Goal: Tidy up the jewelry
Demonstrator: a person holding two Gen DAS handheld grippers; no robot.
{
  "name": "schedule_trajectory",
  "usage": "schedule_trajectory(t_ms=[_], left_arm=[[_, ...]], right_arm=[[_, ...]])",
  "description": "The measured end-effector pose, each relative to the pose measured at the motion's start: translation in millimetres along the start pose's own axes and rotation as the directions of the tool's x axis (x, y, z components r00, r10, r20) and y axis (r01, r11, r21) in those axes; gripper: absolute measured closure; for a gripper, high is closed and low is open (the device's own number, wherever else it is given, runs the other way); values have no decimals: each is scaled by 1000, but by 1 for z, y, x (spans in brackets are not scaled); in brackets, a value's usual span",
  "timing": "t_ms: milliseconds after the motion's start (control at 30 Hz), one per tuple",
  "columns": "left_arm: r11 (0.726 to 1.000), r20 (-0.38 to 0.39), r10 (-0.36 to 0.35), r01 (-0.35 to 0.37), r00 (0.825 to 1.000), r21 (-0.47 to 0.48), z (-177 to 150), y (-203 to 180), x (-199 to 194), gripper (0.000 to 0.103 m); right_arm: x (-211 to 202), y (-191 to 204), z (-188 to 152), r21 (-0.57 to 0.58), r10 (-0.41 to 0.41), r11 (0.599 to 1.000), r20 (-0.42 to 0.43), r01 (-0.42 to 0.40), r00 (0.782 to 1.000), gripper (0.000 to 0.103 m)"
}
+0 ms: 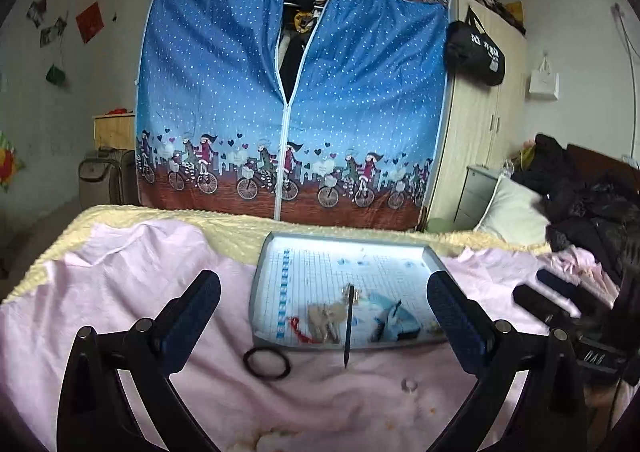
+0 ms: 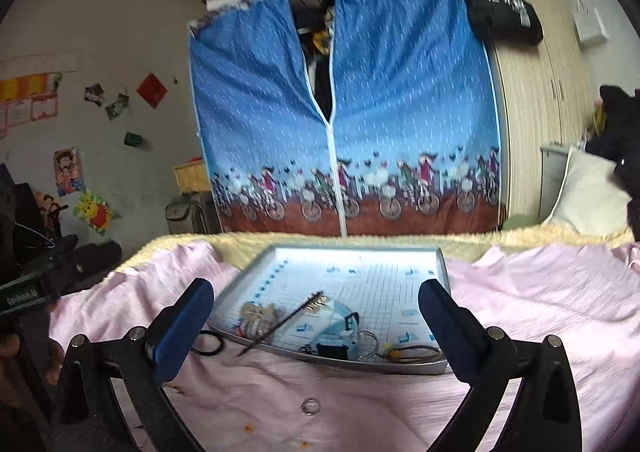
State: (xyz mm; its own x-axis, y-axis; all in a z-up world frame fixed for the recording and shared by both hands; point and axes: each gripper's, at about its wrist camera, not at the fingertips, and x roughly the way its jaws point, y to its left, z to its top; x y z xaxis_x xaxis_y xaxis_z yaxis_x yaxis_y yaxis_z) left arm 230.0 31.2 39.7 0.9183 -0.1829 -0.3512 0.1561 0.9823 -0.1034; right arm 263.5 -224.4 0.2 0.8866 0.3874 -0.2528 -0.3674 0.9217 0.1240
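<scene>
A grey tray [image 1: 280, 242] [image 2: 442, 264] with a grid-printed bottom lies on the pink sheet. In it are a beige hair clip [image 1: 325, 318] [image 2: 256, 314], a red cord [image 1: 298, 328], a blue-and-white item [image 1: 390, 318] [image 2: 340, 322] and a long dark stick [image 1: 349, 326] [image 2: 280, 326] that juts over the near rim. A black hair tie [image 1: 267, 363] [image 2: 208, 342] and a small clear ring [image 1: 409, 385] [image 2: 311, 406] lie on the sheet in front of the tray. My left gripper [image 1: 324, 306] and right gripper [image 2: 316, 306] both stand open above the sheet, holding nothing.
A blue fabric wardrobe [image 1: 292, 92] stands beyond the bed, with a wooden wardrobe [image 1: 484, 104] to its right. Dark clothes [image 1: 580, 196] and a pillow [image 1: 512, 212] lie at the bed's right. The other gripper [image 1: 560, 304] shows at the right of the left wrist view.
</scene>
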Motion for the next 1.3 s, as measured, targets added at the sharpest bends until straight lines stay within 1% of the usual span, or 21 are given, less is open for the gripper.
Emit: schedule_trajectory(t_ms=[67,167,300,367,500,633,700,767,833,900,1000,1133,1300], left_arm=[[1000,-5,3,-3,1000,-8,-5,0,-15,2],[1000,-3,7,-7,1000,-28,-14,-1,-40,2],[998,13,56,-56,998,-31,-25,-4,-70,2],[996,22,83,-82,996,-37,-32,-5,-86,2],[993,20,111,-110,994,-52,-46,-7,-107,2],[990,20,134,-133,991,-43,-58,-11,-122,2],[987,31,160,-159,987,-34,-62,-16,-130,2],[985,38,169,-168,985,-32,-67,-17,-133,2],[988,36,154,-153,987,-38,-71,-18,-135,2],[991,3,130,-130,991,-37,-74,-20,-133,2],[991,-45,132,-134,990,-23,-77,-22,-127,2],[992,-74,124,-125,990,-8,-82,-26,-125,2],[991,-114,134,-135,984,0,-87,-28,-119,2]], right_arm=[[-17,7,-1,-18,10,1000,24,-9,1000,0],[-39,21,-7,-39,2,999,45,0,999,0],[-68,34,-19,-51,2,999,58,1,998,0],[-80,40,-26,-60,-3,998,56,6,998,0],[-97,49,-39,-62,-7,998,38,9,999,0],[-108,49,-49,-47,-14,999,21,15,1000,0],[-114,50,-53,-40,-22,999,16,23,1000,0],[-119,49,-57,-31,-29,999,10,29,1000,0],[-121,48,-59,-22,-33,999,3,33,999,0],[-122,48,-60,-9,-31,999,-8,31,999,0],[-120,48,-62,-5,-33,999,-28,33,999,0],[-111,47,-66,-2,-40,999,-82,40,996,0],[-105,46,-72,7,-53,999,-128,54,990,0]])
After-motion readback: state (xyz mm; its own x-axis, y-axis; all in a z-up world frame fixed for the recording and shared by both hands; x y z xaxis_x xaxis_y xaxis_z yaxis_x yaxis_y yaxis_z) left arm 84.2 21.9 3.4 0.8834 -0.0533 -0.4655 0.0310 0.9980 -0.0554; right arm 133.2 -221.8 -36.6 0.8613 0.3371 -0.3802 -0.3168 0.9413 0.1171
